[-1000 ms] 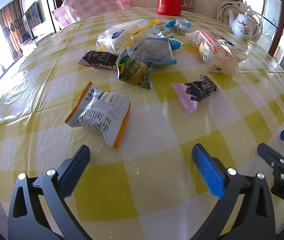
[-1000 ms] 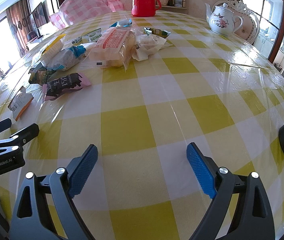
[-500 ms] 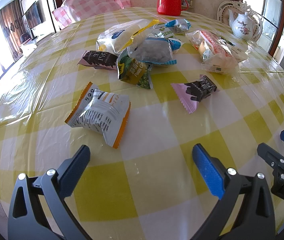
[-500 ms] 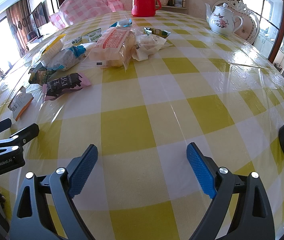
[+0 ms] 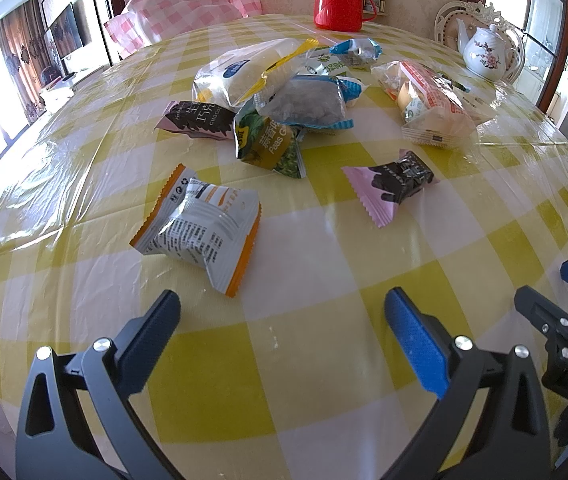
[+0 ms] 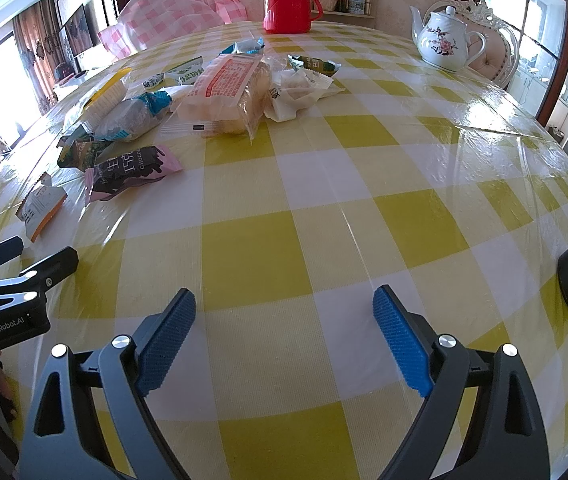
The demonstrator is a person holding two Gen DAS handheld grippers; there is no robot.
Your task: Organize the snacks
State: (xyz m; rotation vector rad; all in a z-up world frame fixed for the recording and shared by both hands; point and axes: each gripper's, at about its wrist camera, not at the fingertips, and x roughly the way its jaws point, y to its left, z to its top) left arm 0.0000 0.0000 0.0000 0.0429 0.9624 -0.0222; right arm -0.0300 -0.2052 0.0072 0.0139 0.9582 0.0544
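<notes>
Left gripper and right gripper wide open at bottom of frame, holding nothing. Snacks piled at upper centre on yellow checked tablecloth; white-orange packet just above left fingers.

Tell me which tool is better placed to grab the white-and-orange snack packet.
Left. The left tool is open with the white-and-orange packet lying just ahead of its left finger. The right tool faces bare tablecloth, with that packet far off to its left.

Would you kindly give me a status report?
Left gripper and right gripper open, empty. Snack packets scattered, untouched. Nothing blocking.
</notes>
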